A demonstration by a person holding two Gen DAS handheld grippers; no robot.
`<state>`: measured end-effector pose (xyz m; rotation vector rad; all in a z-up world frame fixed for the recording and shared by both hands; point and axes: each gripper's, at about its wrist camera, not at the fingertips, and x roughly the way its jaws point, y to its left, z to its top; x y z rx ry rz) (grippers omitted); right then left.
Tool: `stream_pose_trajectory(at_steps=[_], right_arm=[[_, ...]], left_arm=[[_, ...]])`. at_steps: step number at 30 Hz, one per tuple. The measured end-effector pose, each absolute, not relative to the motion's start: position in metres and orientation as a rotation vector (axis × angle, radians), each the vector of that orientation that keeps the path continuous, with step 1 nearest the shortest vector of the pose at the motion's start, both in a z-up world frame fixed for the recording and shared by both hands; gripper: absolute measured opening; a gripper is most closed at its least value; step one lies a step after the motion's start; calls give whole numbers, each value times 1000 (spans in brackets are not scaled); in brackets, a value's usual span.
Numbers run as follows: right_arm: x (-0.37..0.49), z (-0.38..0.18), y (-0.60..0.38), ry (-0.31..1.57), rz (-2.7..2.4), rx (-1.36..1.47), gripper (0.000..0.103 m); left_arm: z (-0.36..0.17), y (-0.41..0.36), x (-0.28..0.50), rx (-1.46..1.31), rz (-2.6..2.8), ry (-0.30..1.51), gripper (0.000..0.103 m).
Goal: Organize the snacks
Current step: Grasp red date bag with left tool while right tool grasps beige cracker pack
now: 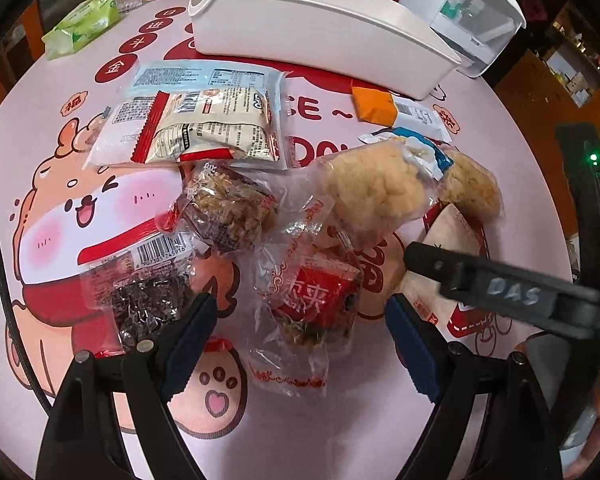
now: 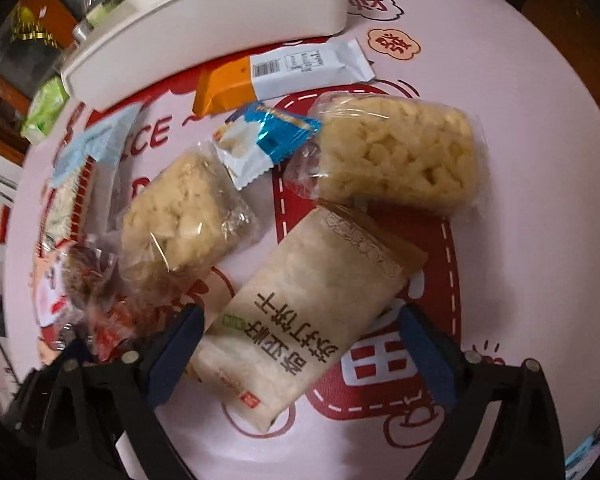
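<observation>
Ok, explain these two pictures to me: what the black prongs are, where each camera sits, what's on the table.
Each picture comes from a camera on a hand-held pinching tool, looking along its two fingers. No robot: a person carries one in each hand. The left tool hangs open over a clear packet with a red label. The right tool hangs open over a beige cracker packet. Neither holds anything. Wrapped snacks lie on a pink cartoon mat, with an empty white bin behind.
</observation>
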<state>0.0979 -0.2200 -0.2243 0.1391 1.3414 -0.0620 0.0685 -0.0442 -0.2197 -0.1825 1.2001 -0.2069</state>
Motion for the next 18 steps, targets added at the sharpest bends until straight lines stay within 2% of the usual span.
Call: stream_pose_trajectory(at_steps=[1, 3, 6, 16, 17, 18], right_arm=[[99, -225, -218, 1339, -67, 116, 94], [98, -225, -214, 1332, -78, 46, 85], [93, -224, -215, 1324, -53, 16, 78], [56, -222, -250, 1306, -9, 3, 63], [52, -223, -254, 1310, -11, 7, 63], [57, -219, -254, 1310, -12, 8, 63]], left_arm=[[-220, -45, 69, -183, -206, 1202, 85], [-221, -44, 70, -182, -205, 1205, 85], [-223, -46, 72, -170, -207, 1215, 85], [-233, -60, 86, -127, -220, 1254, 85], [-235, -62, 87, -118, -220, 1261, 84], [-234, -67, 87, -91, -217, 1252, 77]])
